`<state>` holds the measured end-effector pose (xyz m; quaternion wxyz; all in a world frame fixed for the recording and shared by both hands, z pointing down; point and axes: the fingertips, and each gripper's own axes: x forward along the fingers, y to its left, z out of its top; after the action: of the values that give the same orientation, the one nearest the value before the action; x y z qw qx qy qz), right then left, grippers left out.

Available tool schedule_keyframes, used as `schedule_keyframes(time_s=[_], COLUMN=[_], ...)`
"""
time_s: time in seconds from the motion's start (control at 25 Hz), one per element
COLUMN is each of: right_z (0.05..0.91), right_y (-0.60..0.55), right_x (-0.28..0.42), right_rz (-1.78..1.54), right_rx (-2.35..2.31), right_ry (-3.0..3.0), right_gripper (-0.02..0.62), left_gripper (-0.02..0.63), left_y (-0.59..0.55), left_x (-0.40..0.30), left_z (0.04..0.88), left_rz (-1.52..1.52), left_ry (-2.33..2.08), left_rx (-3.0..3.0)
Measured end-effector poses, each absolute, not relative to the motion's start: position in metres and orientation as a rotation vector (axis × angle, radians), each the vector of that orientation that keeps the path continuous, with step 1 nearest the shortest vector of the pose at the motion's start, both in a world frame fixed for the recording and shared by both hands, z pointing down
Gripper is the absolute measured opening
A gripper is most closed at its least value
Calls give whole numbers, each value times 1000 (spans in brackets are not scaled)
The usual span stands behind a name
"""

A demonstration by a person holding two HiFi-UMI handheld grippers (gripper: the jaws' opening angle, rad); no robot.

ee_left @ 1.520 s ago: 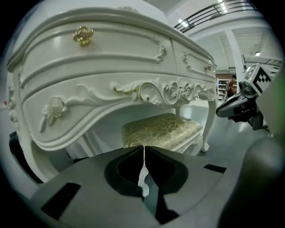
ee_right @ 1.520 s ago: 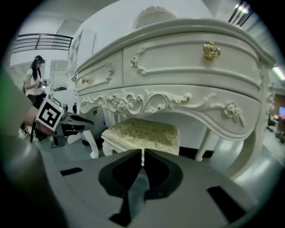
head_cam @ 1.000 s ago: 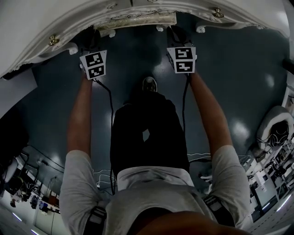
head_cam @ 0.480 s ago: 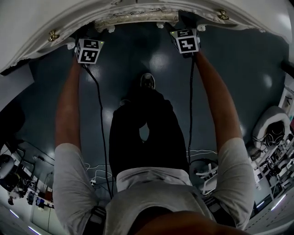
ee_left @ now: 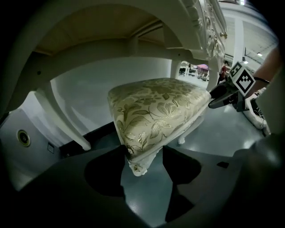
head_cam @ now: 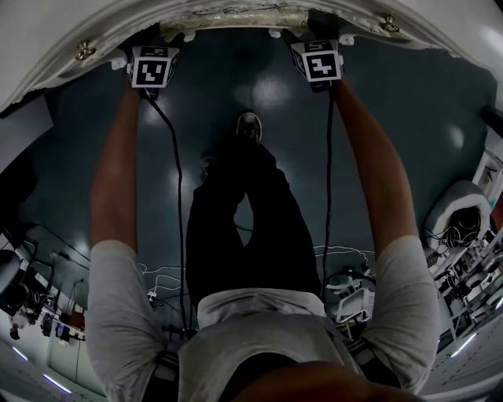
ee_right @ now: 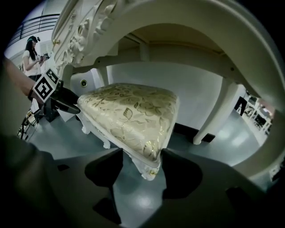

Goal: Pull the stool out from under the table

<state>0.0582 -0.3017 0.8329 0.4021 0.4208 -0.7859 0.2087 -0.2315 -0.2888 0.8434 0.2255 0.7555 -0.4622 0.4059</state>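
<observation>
A white stool with a gold floral cushion (ee_left: 156, 111) (ee_right: 133, 116) stands under the white carved table (head_cam: 47, 35); only its front edge (head_cam: 236, 17) shows in the head view. My left gripper (ee_left: 142, 171) (head_cam: 153, 67) has one front corner of the stool between its jaws. They have just been closing a little, and the pads (ee_left: 107, 171) lie against the corner's sides. My right gripper (ee_right: 141, 171) (head_cam: 318, 61) holds the other front corner the same way, its jaws also just closed a little. Each gripper shows in the other's view, the right gripper (ee_left: 222, 95) and the left gripper (ee_right: 64, 104).
White table legs (ee_left: 67, 127) (ee_right: 218, 111) stand beside and behind the stool, with the table's apron low above the seat. My shoe (head_cam: 249, 126) is on the dark glossy floor between my arms. Cables (head_cam: 177, 196) trail back from both grippers. A person (ee_right: 33, 53) stands far off.
Both grippers have gone forward and down to the table's edge, and my arms have stretched out. The stool's front edge has stayed under the table.
</observation>
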Motion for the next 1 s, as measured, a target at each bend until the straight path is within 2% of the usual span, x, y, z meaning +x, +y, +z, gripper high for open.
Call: schedule_keyframes(time_s=[0.28,0.64,0.8,0.96,1.0], right_z=[835,834,831,835,836], right_y=[-290,-287,-288,-289,-289], right_x=[64,62,59,59,59], right_rz=[542,570,569,559,555], right_rx=[1080,1089,1083,1070,1067], right_ry=[-1941,-1962,-1981,-1992,-1993], right_gripper=[282,276,276,281,282], left_gripper=[224,242,284,279,261], left_y=[-281,-284,-286,-285,-284], left_x=[-228,-238,-243,-239,-238], left_z=[834,833,834,843,843], left_rz=[1041,880,846,771,765], left_ry=[-1305,-1387,-1409,-1309,-1284], left_rx=[2028,1973,1958,1953,1955])
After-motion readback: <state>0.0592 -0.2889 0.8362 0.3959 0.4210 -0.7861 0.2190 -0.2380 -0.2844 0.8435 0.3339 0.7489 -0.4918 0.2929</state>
